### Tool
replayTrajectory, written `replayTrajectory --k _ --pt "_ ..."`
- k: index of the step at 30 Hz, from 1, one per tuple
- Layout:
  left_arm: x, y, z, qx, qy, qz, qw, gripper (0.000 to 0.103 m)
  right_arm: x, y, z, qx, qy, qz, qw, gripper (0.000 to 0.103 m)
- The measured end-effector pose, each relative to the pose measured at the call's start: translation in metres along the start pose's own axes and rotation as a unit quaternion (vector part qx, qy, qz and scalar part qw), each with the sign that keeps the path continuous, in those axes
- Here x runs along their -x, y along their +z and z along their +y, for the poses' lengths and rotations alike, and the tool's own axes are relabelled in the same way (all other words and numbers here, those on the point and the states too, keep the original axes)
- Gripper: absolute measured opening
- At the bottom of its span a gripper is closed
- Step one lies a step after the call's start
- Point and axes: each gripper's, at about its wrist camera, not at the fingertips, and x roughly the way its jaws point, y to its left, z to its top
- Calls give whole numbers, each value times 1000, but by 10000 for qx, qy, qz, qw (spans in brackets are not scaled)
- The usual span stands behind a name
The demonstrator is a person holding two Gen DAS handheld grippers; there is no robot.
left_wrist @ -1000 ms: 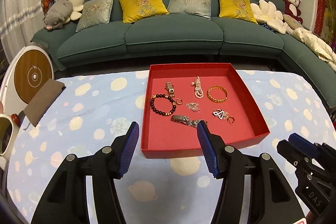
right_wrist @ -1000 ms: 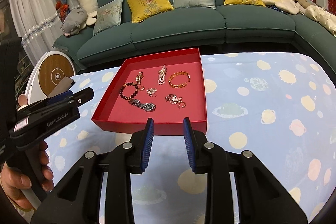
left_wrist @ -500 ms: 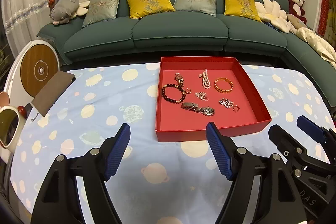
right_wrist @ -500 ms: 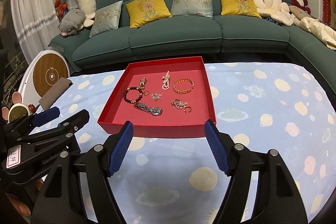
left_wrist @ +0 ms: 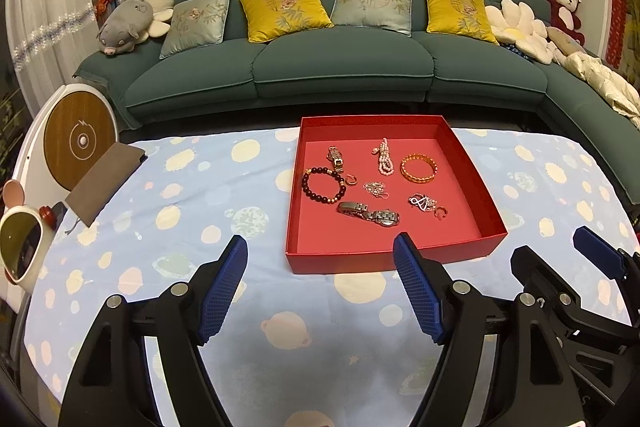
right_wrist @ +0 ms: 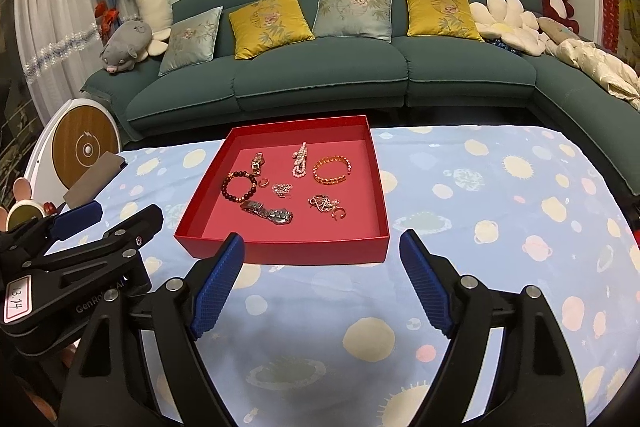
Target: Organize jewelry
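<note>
Both tongs spread wide, holding nothing, hovering above the cloth (left_wrist: 160, 187). Left tongs (left_wrist: 320, 263) just short of the tray (left_wrist: 486, 203), near wall of it between the blue pads (left_wrist: 222, 291). Right tongs (right_wrist: 320, 251) also before the tray's near wall, a little right of the left ones. Inside the tray, beyond the tips: steel watch (left_wrist: 370, 214) nearest, bead bracelet (left_wrist: 324, 185) behind it to the left, gold watch (left_wrist: 335, 159) further back, pearl strand (left_wrist: 383, 161) and orange bangle (left_wrist: 419, 168) at the far right, small chain (left_wrist: 375, 188) in the middle, silver pendant (left_wrist: 426, 205) right of the steel watch. Grey pouch (left_wrist: 106, 183) far left on the cloth. Sofa (left_wrist: 340, 67) behind all.
</note>
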Motion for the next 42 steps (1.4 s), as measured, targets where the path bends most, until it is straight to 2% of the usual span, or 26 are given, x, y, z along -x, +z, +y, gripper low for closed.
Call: replayTrajectory --k 14,42 --pt "1 -1 -7 86 158 -57 9998 72 3 0 -5 -9 -96 0 10000 78" --pt "3 -3 -5 -18 150 -170 9997 72 3 -4 -1 31 -106 -13 9999 78"
